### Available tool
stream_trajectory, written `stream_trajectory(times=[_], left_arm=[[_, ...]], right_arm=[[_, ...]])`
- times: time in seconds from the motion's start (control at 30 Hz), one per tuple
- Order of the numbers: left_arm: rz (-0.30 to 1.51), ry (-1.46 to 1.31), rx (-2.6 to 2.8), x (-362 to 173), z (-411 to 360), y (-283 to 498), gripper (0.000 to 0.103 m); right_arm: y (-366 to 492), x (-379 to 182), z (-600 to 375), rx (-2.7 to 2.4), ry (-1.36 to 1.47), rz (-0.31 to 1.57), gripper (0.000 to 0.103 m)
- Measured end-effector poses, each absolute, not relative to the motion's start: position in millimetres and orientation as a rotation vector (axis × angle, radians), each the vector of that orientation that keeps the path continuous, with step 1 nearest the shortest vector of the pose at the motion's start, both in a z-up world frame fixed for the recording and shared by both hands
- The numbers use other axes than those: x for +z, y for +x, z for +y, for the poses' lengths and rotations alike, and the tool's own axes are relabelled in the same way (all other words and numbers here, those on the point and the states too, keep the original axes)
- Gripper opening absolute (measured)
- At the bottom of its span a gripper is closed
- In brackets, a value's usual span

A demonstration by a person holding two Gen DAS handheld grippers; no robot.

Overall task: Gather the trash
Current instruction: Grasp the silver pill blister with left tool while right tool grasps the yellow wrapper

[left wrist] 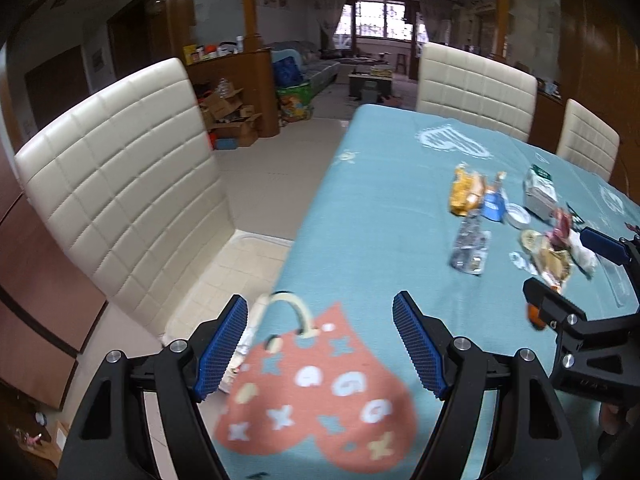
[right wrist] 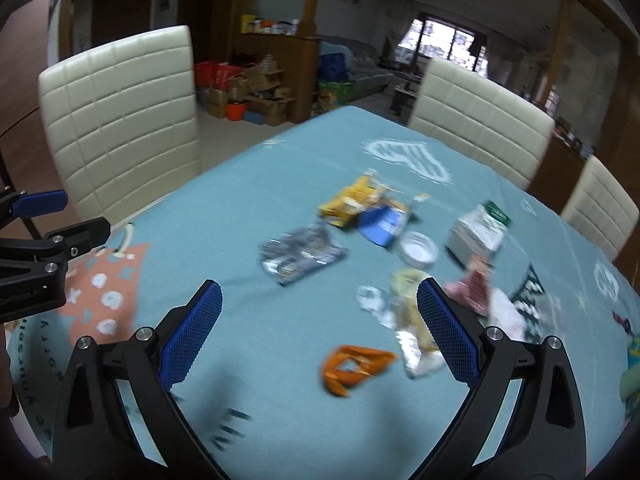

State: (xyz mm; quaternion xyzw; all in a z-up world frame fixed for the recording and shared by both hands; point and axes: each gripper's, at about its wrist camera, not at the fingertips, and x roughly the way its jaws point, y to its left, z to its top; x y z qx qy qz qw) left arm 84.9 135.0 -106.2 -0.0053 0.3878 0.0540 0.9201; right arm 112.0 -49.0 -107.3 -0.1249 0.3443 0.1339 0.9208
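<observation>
Both the left gripper (left wrist: pixel 320 352) and the right gripper (right wrist: pixel 320 336) hang with ribbed blue pads spread, empty, above the teal cloth-covered table (right wrist: pixel 280 360). Crinkled litter lies at the right gripper's twelve o'clock: a silvery foil wrapper (right wrist: pixel 300 256), a yellow snack bag (right wrist: pixel 352 200), a torn orange wrapper (right wrist: pixel 352 366) and a white carton with a green label (right wrist: pixel 476 230), its print too blurred to read.

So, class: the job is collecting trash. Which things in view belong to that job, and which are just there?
Belongs to the job:
yellow snack wrapper
silver foil wrapper
orange peel
blue packet
white carton
pink wrapper

Just there:
tablecloth
cream chairs
cardboard boxes
</observation>
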Motion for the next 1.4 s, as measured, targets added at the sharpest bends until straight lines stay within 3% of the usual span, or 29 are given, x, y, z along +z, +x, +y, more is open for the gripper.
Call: stream_trajectory(times=[0.1,0.43,0.8,1.0,1.1,1.23,1.27,1.3,1.4], left_arm=[[0.801,0.013,0.071,-105,108,93,0.073],[0.836,0.067,-0.001,-115,46,127,0.073],[0.912,0.056,0.006,-138,27,166,0.073],[0.952,0.053,0.014,-152,31,183,0.073],[0.970,0.059,-0.002,-158,29,191,0.073],[0.968,0.050,-0.021,-163,26,196,0.073],[0.963,0.053,-0.027,-163,25,195,0.064],[0.955,0.051,-0.043,-161,24,193,0.043],[0.936,0.071,-0.056,-155,20,187,0.033]], right_arm=[[112,-104,-87,0.208,-0.215,0.692,0.094],[131,-121,-178,0.069,-0.107,0.775,0.063],[147,-138,-195,0.192,0.013,0.813,0.062],[157,-144,-155,0.226,-0.112,0.815,0.061],[166,-158,-151,0.245,-0.091,0.874,0.055],[168,-163,-154,0.299,-0.018,0.891,0.032],[167,-162,-154,0.298,-0.025,0.877,0.029],[165,-160,-154,0.292,-0.030,0.867,0.025],[161,-156,-152,0.268,-0.052,0.845,0.023]])
